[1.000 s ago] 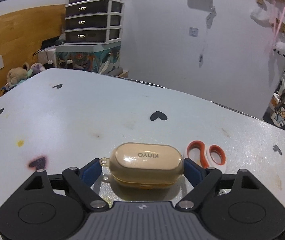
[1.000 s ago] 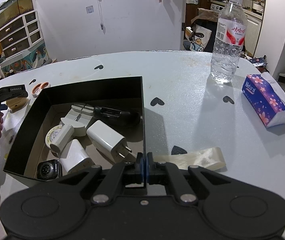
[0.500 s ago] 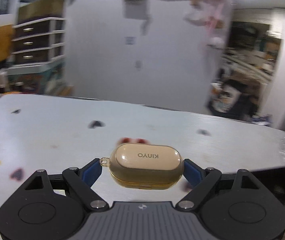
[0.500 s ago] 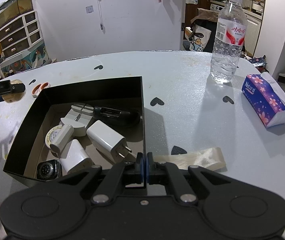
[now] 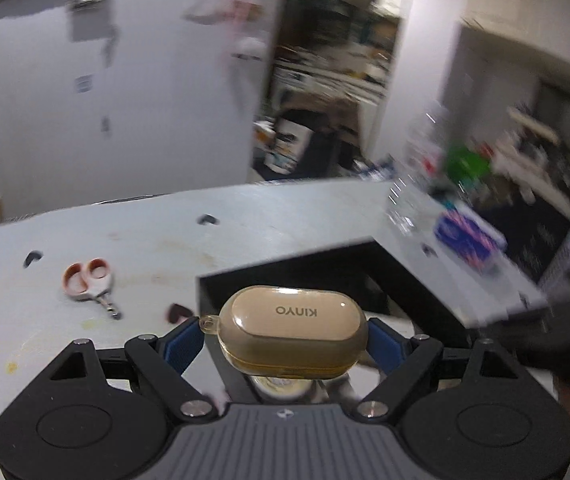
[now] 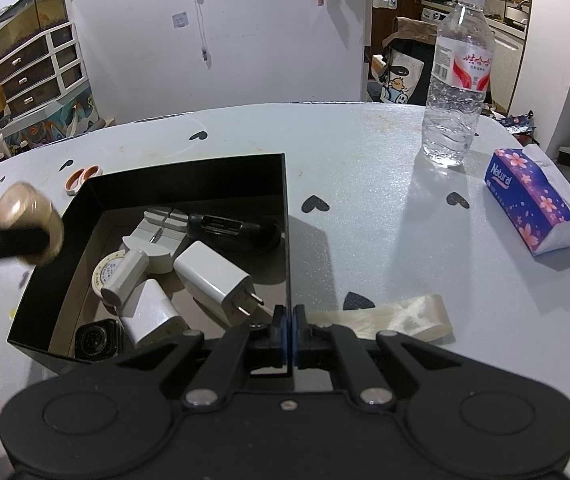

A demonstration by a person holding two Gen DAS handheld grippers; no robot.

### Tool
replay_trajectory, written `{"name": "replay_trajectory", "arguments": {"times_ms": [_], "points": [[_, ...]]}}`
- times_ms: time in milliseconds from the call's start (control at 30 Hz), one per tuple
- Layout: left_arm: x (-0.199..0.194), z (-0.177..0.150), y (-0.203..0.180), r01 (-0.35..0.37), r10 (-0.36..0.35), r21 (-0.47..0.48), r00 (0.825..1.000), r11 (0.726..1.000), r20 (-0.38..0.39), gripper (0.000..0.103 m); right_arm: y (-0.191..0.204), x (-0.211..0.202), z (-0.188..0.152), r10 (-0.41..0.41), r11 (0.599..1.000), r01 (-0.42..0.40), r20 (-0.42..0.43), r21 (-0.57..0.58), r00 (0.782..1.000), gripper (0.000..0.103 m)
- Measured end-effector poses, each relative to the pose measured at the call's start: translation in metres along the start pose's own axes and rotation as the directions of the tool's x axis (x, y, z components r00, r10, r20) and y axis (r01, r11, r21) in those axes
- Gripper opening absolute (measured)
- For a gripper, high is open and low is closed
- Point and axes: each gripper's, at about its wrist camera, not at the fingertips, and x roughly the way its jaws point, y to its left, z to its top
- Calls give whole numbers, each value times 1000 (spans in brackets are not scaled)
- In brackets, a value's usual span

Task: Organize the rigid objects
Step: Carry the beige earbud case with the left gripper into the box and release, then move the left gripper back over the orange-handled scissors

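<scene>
The left tongs grip a beige earbud case by its two ends, the blue pads pressed against it, and hold it in the air at the left edge of the black box, clear of the bench. The right tongs are closed on the box's right wall near its near corner. Inside the box lie white chargers, a roll of tape, a smartwatch, a black device and a grey tool. Just beyond the box's far left corner lie small scissors with orange handles. To the right of the box, well apart from it, stand a water bottle and a tissue pack; a pale strip lies just beside the box's right wall.
</scene>
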Motion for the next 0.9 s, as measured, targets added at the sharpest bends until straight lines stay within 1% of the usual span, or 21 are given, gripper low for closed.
{"name": "replay_trajectory", "arguments": {"times_ms": [100,167,233,333,567,667,700,733,767,900], "points": [[1,-8,-9,26,-23,119,999,993,-32,87,0,0,0,1,1000,-1,0,0,1000,3],[4,-12,-11,53,-41,197,997,979,-66,87,0,0,0,0,1000,0,0,0,1000,3],[5,-17,-13,70,-47,257,994,964,-97,87,0,0,0,-1,1000,1,0,-1,1000,3],[5,-18,-13,83,-48,316,992,945,-115,87,1,-1,0,-2,1000,2,0,-3,1000,3],[9,-14,-10,124,-79,360,988,925,-136,87,1,-1,0,-1,1000,1,0,-3,1000,3],[10,-13,-8,150,-101,342,983,928,-156,88,1,-1,0,-1,1000,1,0,-3,1000,3],[10,-13,-7,152,-104,336,982,930,-154,90,1,-1,0,-2,1000,2,0,-3,1000,3],[10,-13,-8,149,-104,333,983,931,-149,97,1,-1,0,-3,1000,3,1,-3,1000,3],[8,-13,-8,145,-104,332,985,932,-141,100,1,-1,0,0,1000,0,1,-3,1000,3],[5,-12,-10,154,-116,326,984,933,-133,100,2,-1,-1,-3,1000,3,1,-5,1000,3]]}}
